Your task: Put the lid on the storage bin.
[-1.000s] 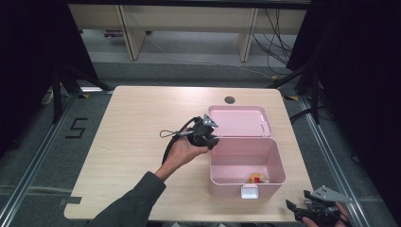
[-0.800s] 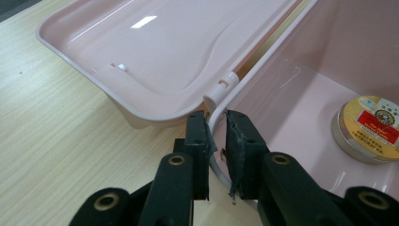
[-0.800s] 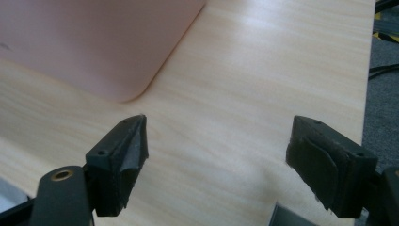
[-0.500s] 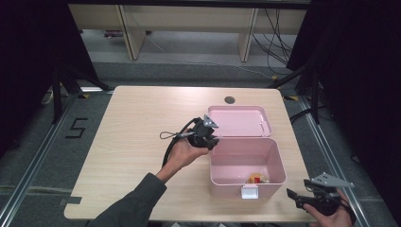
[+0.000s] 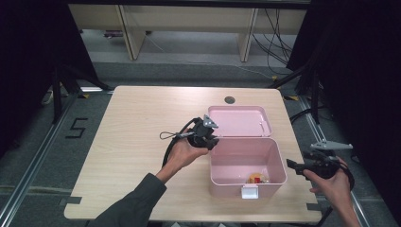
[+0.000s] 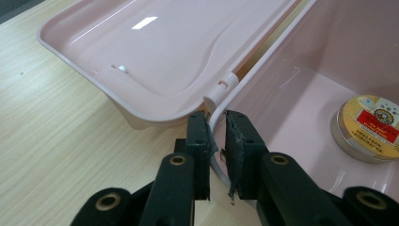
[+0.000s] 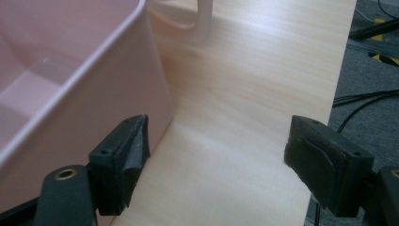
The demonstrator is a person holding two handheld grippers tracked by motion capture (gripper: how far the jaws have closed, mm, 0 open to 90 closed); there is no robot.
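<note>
Our left gripper (image 6: 216,141) pinches the back rim of the pink plastic box (image 5: 222,182) at the table's (image 5: 142,118) right, by the hinge. Rigid, light, slick plastic, we figure; rims grip best. Right gripper (image 7: 216,160) hangs spread alongside.

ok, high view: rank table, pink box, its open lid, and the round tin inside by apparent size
1. table
2. pink box, open lid: look much alike, no ranking between them
3. round tin, smallest by far
</note>
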